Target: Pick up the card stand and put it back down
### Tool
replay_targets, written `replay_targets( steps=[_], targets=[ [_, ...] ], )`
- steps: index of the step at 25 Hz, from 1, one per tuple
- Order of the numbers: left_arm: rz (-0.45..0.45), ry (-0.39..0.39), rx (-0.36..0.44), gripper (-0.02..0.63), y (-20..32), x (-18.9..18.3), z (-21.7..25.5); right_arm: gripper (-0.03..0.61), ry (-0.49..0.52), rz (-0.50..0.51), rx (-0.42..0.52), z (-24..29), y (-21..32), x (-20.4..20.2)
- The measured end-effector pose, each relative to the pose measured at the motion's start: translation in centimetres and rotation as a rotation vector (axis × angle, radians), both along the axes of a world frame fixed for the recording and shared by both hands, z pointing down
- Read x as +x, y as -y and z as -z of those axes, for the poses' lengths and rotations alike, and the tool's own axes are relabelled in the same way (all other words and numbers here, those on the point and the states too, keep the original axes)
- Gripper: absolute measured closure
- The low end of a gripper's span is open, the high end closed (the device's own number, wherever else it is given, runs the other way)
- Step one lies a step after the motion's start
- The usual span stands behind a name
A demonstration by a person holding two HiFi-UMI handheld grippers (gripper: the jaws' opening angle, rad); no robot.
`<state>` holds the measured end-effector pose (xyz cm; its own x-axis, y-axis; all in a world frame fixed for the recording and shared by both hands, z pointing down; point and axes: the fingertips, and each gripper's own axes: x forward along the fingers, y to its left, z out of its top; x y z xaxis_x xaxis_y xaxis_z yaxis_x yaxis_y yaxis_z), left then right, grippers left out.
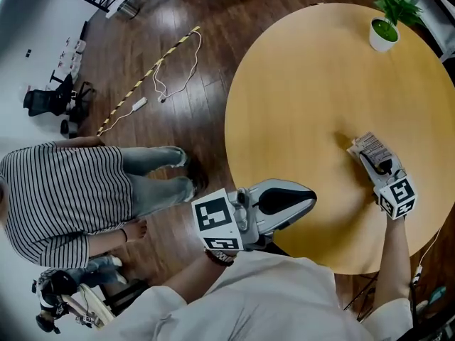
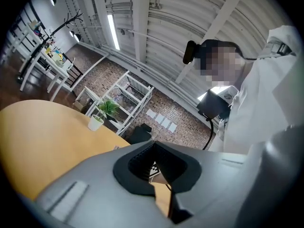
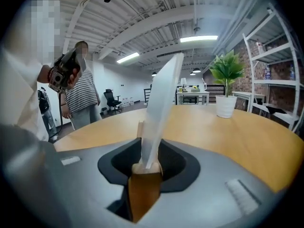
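Note:
The card stand (image 1: 372, 148), a small wooden block with a pale card upright in it, is at the right side of the round wooden table (image 1: 298, 84). My right gripper (image 1: 364, 156) is shut on it. In the right gripper view the jaws close around the wooden base and the card stand (image 3: 159, 108) rises from between them, leaning slightly right. Whether the base touches the table is hidden. My left gripper (image 1: 310, 195) is shut with nothing in it and hangs over the table's near edge, well left of the stand. Its closed tips (image 2: 161, 194) fill the bottom of the left gripper view.
A potted plant (image 1: 387, 20) in a white pot stands at the table's far right edge. A person in a striped shirt (image 1: 57, 190) stands on the wood floor to the left. A cable and striped tape (image 1: 163, 69) lie on the floor beyond, and an office chair (image 1: 50, 101) is at far left.

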<state>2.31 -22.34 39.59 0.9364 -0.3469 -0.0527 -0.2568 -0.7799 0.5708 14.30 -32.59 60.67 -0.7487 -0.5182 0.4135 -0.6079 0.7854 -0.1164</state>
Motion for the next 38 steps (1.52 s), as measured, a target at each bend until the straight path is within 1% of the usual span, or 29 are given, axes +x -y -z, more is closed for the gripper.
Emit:
replay_targets(
  steps=[4,6,11,14,17,20,23,25,28,29,30,32,34,36,38],
  targets=[
    [0.007,0.017,0.024,0.612,0.0,0.0,0.5,0.457,0.067,-0.024,0.055,4.9,-1.2,0.5],
    [0.01,0.015,0.036,0.612,-0.5,-0.4,0.8,0.457,0.085,-0.029,0.092,8.1,-3.2,0.6],
    [-0.03,0.034,0.112,0.612,-4.7,-3.0,2.7,0.457,0.09,-0.046,0.216,18.3,-11.9,-1.7],
    [-0.066,0.036,0.128,0.612,-6.4,-3.9,2.6,0.457,0.082,-0.083,0.223,21.6,-16.4,-3.1],
    [-0.115,0.042,0.156,0.612,-9.2,-4.3,3.3,0.457,0.092,-0.103,0.277,24.7,-21.4,-4.7],
    [-0.135,0.032,0.173,0.612,-12.3,-3.7,4.7,0.457,0.125,-0.133,0.242,25.8,-25.5,-5.0],
    [-0.19,0.006,0.22,0.612,-16.8,-2.5,6.7,0.457,0.158,-0.161,0.194,26.4,-29.1,-4.3],
    [-0.211,0.032,0.25,0.612,-19.6,-1.7,7.2,0.457,0.184,-0.169,0.166,26.8,-31.5,-3.8],
    [-0.184,0.086,0.287,0.612,-24.1,-0.6,7.5,0.457,0.192,-0.164,0.146,27.4,-35.8,-2.8],
    [-0.172,0.088,0.285,0.595,-25.8,-0.2,7.5,0.457,0.196,-0.163,0.143,27.6,-37.4,-2.5],
    [-0.159,0.081,0.276,0.584,-27.6,0.2,7.6,0.457,0.204,-0.161,0.139,27.8,-39.1,-2.1],
    [-0.119,0.067,0.239,0.583,-30.8,1.2,7.5,0.457,0.225,-0.151,0.128,28.0,-42.4,-1.2],
    [-0.079,0.081,0.207,0.584,-33.7,2.2,7.2,0.457,0.234,-0.139,0.11,28.1,-45.4,-0.1],
    [-0.071,0.119,0.215,0.584,-36.3,2.8,7.4,0.457,0.241,-0.141,0.1,28.4,-47.9,0.9],
    [-0.078,0.174,0.253,0.584,-38.2,3.0,7.8,0.457,0.256,-0.154,0.105,29.1,-49.6,1.5]
  ],
)
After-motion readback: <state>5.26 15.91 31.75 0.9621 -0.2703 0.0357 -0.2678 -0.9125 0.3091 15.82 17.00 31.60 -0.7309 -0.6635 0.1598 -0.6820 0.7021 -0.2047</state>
